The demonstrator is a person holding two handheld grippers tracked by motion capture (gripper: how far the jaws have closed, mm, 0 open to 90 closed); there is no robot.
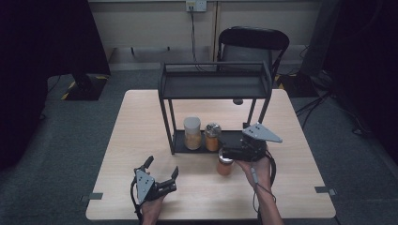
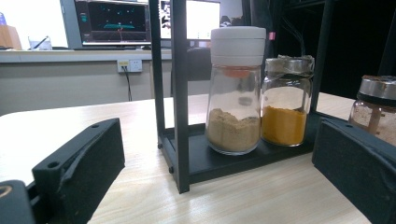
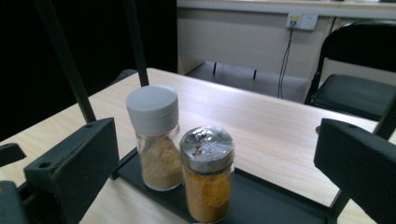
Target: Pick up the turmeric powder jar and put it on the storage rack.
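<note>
A black two-tier rack [image 1: 213, 86] stands mid-table. On its lower shelf [image 2: 219, 161] sit a white-capped jar of tan powder [image 1: 192, 133] [image 2: 235, 93] [image 3: 158, 140] and, beside it, a metal-lidded jar of orange powder [image 1: 212, 136] [image 2: 286, 102] [image 3: 207, 175]. A third metal-lidded jar [image 1: 225, 164] [image 2: 377, 108] stands on the table in front of the rack. My right gripper [image 1: 231, 153] [image 3: 217, 140] hovers just above and behind that jar, jaws wide open toward the shelf jars. My left gripper [image 1: 162, 167] [image 2: 219, 140] rests low near the front, open and holding nothing.
The rack's upper shelf [image 1: 213, 86] is bare and its black posts [image 2: 180, 93] frame the shelf jars. A black chair [image 1: 253, 44] stands behind the wooden table [image 1: 141, 122]. Bare tabletop lies left of the rack and along the front edge.
</note>
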